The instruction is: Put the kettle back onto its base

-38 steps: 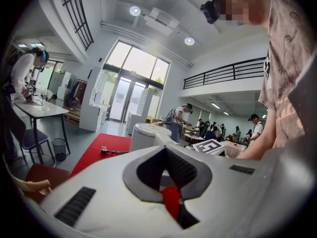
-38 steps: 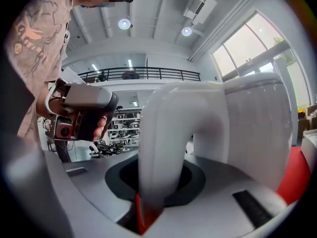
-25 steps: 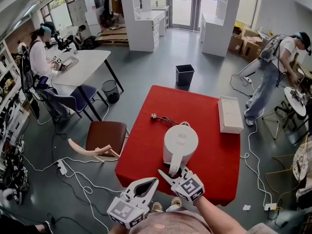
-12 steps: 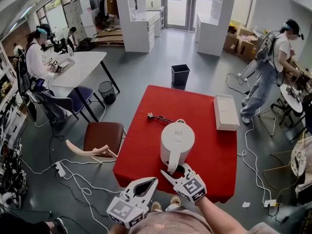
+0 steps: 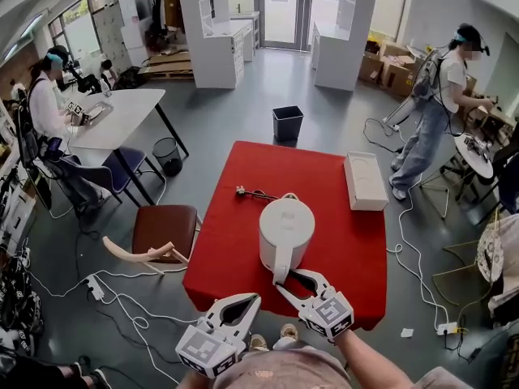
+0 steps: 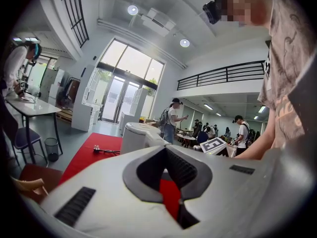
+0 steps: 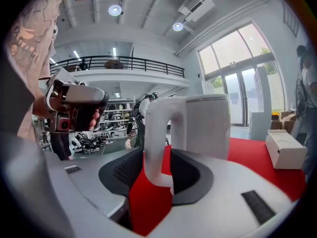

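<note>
White cylindrical kettle (image 5: 286,225) | curved handle (image 7: 156,148) between just-spread jaws of right hand-held gripper (image 5: 285,279) | left hand-held gripper (image 5: 256,300) closed

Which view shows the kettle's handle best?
The right gripper view: the kettle handle stands close, large and centred. The head view shows it small from above. The left gripper view shows mostly the kettle body.

Grey floor (image 5: 235,112), white table (image 5: 122,118), glass doors (image 5: 280,6)
</note>
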Tool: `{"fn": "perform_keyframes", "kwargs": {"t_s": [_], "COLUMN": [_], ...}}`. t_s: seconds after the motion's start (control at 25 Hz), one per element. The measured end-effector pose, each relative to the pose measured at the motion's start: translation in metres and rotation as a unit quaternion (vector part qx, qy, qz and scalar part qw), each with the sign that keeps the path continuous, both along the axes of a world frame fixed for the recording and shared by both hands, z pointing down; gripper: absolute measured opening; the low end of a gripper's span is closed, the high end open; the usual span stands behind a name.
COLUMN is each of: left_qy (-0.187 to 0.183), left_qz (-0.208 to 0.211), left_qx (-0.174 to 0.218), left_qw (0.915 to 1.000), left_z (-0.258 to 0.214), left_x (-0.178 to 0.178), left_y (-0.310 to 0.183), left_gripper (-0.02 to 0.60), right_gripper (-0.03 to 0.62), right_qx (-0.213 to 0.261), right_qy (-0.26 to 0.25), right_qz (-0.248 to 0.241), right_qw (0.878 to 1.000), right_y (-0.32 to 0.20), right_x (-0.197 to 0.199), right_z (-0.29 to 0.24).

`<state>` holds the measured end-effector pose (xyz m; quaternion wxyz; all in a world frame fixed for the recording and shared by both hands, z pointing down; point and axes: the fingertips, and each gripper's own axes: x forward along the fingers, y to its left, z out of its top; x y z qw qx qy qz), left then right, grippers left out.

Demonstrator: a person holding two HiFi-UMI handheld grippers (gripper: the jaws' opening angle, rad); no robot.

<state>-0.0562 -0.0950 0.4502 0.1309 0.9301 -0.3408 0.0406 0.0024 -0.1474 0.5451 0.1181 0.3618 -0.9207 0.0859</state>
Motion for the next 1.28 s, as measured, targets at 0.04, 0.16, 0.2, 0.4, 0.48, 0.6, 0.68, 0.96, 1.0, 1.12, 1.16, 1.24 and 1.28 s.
{"fn": "perform_keyframes", "kwargs": {"t_s": [0.04, 0.16, 0.2, 0.4, 0.48, 0.6, 0.68, 0.96, 1.0, 1.12, 1.16, 1.24, 1.28], "left_qy": [0.001, 0.002, 0.004, 0.011, 0.014, 0.020, 0.026, 0.033, 0.032, 0.035, 0.035, 0.036, 0.037], "left_qz": [0.003, 0.010, 0.013, 0.030, 0.039, 0.056, 0.071, 0.096, 0.098, 0.102, 0.101, 0.098, 0.097], "left_qx": [0.000, 0.000, 0.000, 0.006, 0.009, 0.012, 0.014, 0.018, 0.020, 0.026, 0.028, 0.033, 0.037], "left_qw": [1.0000, 0.9999, 0.9999, 0.9995, 0.9991, 0.9982, 0.9970, 0.9947, 0.9945, 0.9939, 0.9939, 0.9940, 0.9940], "left_z": [0.000, -0.002, -0.002, -0.008, -0.011, -0.014, -0.017, -0.017, -0.017, -0.021, -0.022, -0.024, -0.026], "left_x": [0.000, 0.001, 0.002, 0.009, 0.011, 0.012, 0.015, 0.019, 0.020, 0.024, 0.024, 0.025, 0.026], "left_y": [0.001, 0.003, 0.004, 0.010, 0.012, 0.017, 0.024, 0.034, 0.036, 0.041, 0.043, 0.048, 0.050], "left_gripper": [-0.012, -0.012, -0.012, -0.012, -0.012, -0.012, -0.012, -0.012, -0.012, -0.012, -0.012, -0.012, -0.012], "right_gripper": [0.209, 0.209, 0.205, 0.157, 0.148, 0.055, 0.006, 0.006, 0.006, 0.006, 0.006, 0.006, 0.006], "right_qx": [0.001, 0.005, 0.006, 0.019, 0.021, 0.023, 0.023, 0.042, 0.045, 0.051, 0.054, 0.061, 0.065], "right_qy": [-0.001, -0.004, -0.006, -0.019, -0.026, -0.031, -0.036, -0.068, -0.079, -0.096, -0.096, -0.090, -0.087], "right_qz": [0.006, 0.019, 0.021, 0.032, 0.039, 0.057, 0.071, 0.097, 0.102, 0.113, 0.116, 0.121, 0.122], "right_qw": [1.000, 1.000, 1.000, 0.999, 0.999, 0.998, 0.997, 0.992, 0.991, 0.988, 0.987, 0.987, 0.987], "right_y": [0.002, 0.008, 0.010, 0.025, 0.031, 0.042, 0.052, 0.083, 0.086, 0.098, 0.102, 0.112, 0.118], "right_x": [0.004, 0.011, 0.013, 0.018, 0.019, 0.022, 0.026, 0.026, 0.026, 0.028, 0.029, 0.030, 0.030], "right_z": [-0.002, -0.009, -0.012, -0.029, -0.035, -0.040, -0.046, -0.078, -0.084, -0.098, -0.100, -0.102, -0.102]}}
